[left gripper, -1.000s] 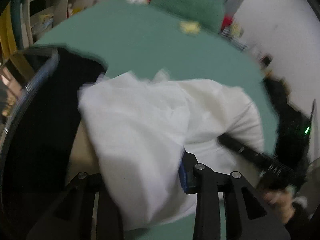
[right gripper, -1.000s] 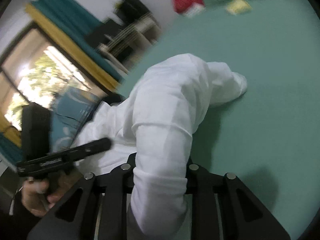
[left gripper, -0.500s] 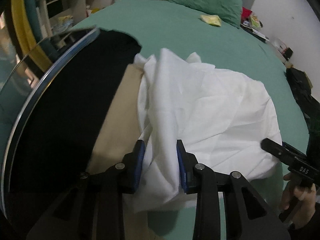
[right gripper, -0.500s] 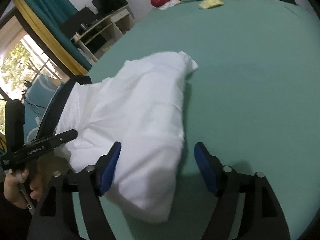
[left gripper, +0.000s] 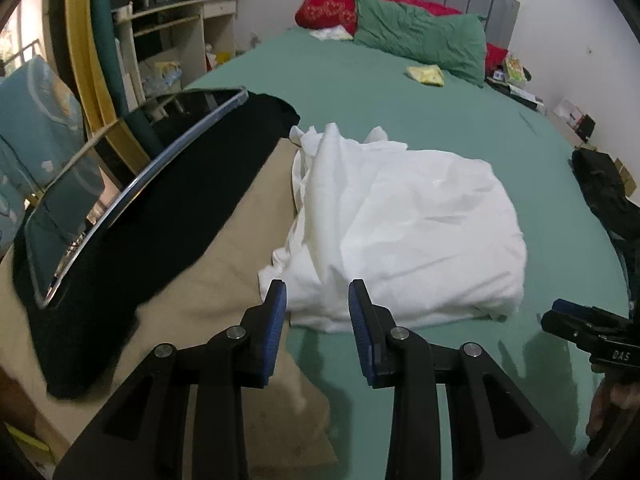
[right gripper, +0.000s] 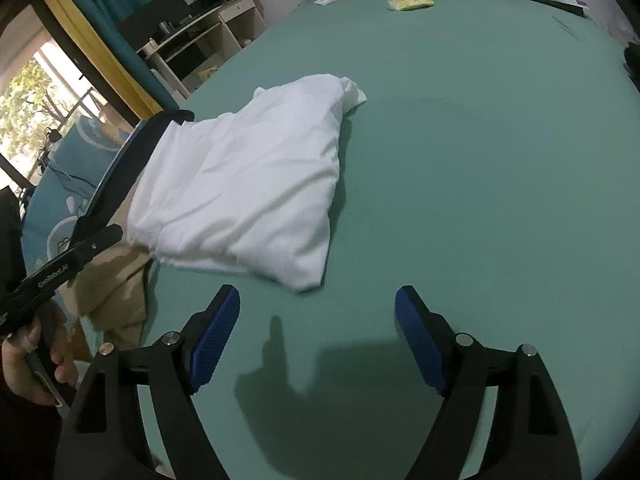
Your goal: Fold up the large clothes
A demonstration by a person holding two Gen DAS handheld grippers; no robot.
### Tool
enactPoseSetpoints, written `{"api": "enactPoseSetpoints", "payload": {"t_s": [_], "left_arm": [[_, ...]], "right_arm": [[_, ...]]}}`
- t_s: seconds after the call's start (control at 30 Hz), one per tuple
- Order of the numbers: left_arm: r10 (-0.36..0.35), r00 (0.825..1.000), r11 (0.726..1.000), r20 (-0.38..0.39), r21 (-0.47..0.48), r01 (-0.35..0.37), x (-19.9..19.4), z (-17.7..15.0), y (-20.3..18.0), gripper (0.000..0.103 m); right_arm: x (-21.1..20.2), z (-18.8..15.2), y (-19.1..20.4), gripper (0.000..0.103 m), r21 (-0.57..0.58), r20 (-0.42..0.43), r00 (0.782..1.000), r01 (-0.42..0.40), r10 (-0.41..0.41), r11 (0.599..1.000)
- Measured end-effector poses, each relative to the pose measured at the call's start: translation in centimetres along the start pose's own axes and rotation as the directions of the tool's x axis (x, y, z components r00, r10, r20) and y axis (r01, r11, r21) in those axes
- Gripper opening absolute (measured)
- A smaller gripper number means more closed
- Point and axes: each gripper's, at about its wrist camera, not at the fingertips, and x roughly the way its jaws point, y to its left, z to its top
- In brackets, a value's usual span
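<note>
White shirt [left gripper: 404, 228] lies folded in a thick bundle on the green bed [left gripper: 440, 112], its near edge just ahead of both grippers; its left side rests against a tan cloth [left gripper: 224, 264] and a black garment [left gripper: 172, 216]; left gripper [left gripper: 317, 304] – jaws partly spread, nothing between them; right gripper [right gripper: 318, 320] – jaws opening wide over bare sheet, holding nothing.

Both grippers point steeply downward. The left gripper [left gripper: 317, 294] holds its jaws partly apart with nothing between them. The right gripper [right gripper: 318, 300] is opening wide, also empty.
</note>
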Motion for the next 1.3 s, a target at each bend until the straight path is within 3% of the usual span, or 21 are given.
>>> {"api": "enactPoseSetpoints", "payload": {"t_s": [0.1, 0.33, 0.77, 1.0, 1.17, 1.3], "left_arm": [[-0.091, 0.996, 0.996, -0.008, 0.001, 0.091, -1.5, -1.4, -1.0, 0.035], [-0.134, 0.991, 0.985, -0.029, 0.103, 0.136, -4.2, -5.4, -5.2, 0.035], [-0.241, 0.97, 0.963, -0.043, 0.116, 0.245, -8.9, -9.9, -11.1, 0.035], [-0.29, 0.957, 0.952, 0.004, 0.107, 0.288, -12.4, -10.1, -14.2, 0.035], [-0.302, 0.953, 0.947, 0.032, 0.125, 0.296, -14.6, -9.0, -16.3, 0.035], [-0.316, 0.946, 0.94, 0.067, 0.158, 0.303, -16.8, -7.8, -18.4, 0.035]], "right_arm": [[-1.2, -1.2, 0.0, 0.08, 0.004, -0.002, 1.0, -0.006, 0.006, 1.0], [-4.0, -3.9, -0.1, 0.08, -0.004, -0.012, 1.0, 0.015, -0.015, 1.0], [-11.2, -9.3, -3.3, 0.08, 0.05, 0.035, 0.997, 0.067, -0.068, 0.997], [-15.9, -10.5, -5.2, 0.08, 0.1, 0.09, 0.993, 0.066, -0.075, 0.993], [-19.7, -10.9, -6.3, 0.083, 0.115, 0.143, 0.982, 0.108, -0.124, 0.987], [-22.7, -11.0, -7.3, 0.085, 0.138, 0.19, 0.975, 0.091, -0.116, 0.986]]}}
